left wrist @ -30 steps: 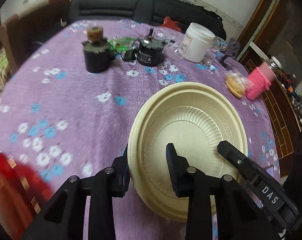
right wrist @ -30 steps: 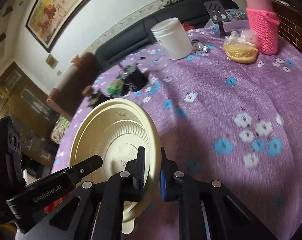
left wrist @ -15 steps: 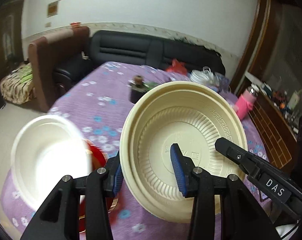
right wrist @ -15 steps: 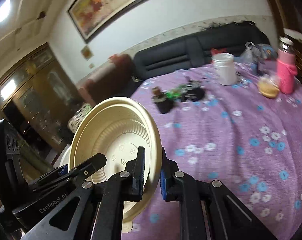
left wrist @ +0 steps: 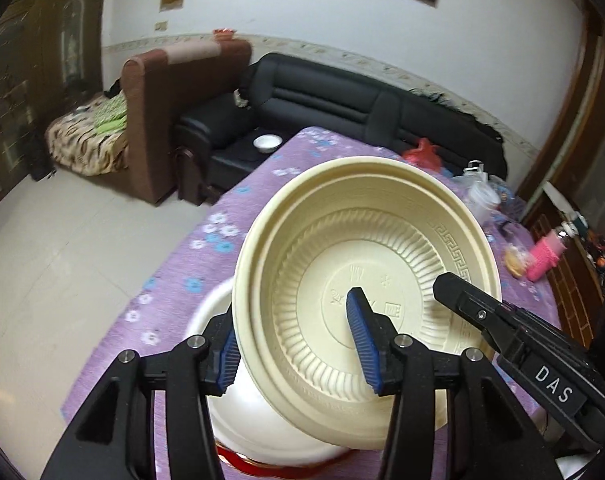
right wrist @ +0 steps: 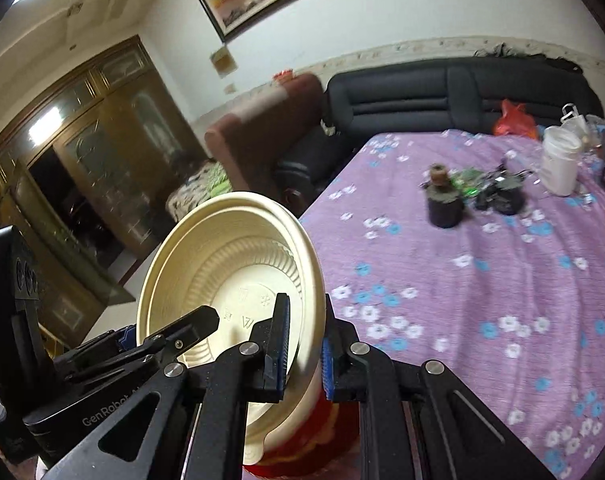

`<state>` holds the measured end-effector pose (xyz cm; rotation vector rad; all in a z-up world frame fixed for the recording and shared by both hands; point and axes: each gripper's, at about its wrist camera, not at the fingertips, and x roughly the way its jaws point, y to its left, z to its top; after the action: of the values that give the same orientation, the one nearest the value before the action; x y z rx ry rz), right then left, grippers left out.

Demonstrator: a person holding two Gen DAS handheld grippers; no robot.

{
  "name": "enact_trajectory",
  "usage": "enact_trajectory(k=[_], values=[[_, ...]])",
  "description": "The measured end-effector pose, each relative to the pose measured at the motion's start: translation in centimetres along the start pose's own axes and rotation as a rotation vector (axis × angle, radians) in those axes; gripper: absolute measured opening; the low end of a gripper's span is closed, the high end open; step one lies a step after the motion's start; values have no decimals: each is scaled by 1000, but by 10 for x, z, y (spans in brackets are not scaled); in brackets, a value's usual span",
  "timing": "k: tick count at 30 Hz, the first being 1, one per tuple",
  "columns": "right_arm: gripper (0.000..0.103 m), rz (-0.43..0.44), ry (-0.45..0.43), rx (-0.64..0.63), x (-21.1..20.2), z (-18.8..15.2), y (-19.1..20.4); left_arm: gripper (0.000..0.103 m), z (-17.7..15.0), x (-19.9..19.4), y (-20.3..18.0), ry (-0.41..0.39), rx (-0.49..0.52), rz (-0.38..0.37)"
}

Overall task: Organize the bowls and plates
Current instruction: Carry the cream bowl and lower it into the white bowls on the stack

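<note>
A cream plastic bowl (left wrist: 382, 280) hangs tilted above the table's near corner. My right gripper (right wrist: 304, 320) is shut on its rim, one pad inside and one outside. My left gripper (left wrist: 290, 320) straddles the opposite rim. Its jaws are opening, and the inner pad stands away from the bowl's wall. Right under the cream bowl sits a white bowl (left wrist: 218, 404) on top of something red (right wrist: 334, 428). In the right wrist view the cream bowl (right wrist: 230, 264) hides the white one.
The table (right wrist: 482, 280) has a purple flowered cloth. Far across it stand a dark jar (right wrist: 444, 204), a white tub (right wrist: 558, 164) and a pink bottle (left wrist: 546, 256). A black sofa (left wrist: 342, 108) and a brown armchair (left wrist: 162, 120) stand behind, with pale floor on the left.
Both grippers lifted the cream bowl off the table and carried it to the near corner, above the white bowl. The left jaws widened off the rim; the right stayed clamped.
</note>
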<state>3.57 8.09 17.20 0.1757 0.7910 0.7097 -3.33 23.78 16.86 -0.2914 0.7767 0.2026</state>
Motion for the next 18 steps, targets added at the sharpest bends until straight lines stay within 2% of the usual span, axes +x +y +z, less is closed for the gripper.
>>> enact_trajectory(k=[7,12,18], values=[[15,-2,122,27,52,-5,0,47,1,32,38,119,-54,16],[15,-9,170,49,67,-10,-3,47,-5,42,47,170,-83,-5],[15,9,169,47,63,-12,0,47,-9,30,46,144,-85,-22]])
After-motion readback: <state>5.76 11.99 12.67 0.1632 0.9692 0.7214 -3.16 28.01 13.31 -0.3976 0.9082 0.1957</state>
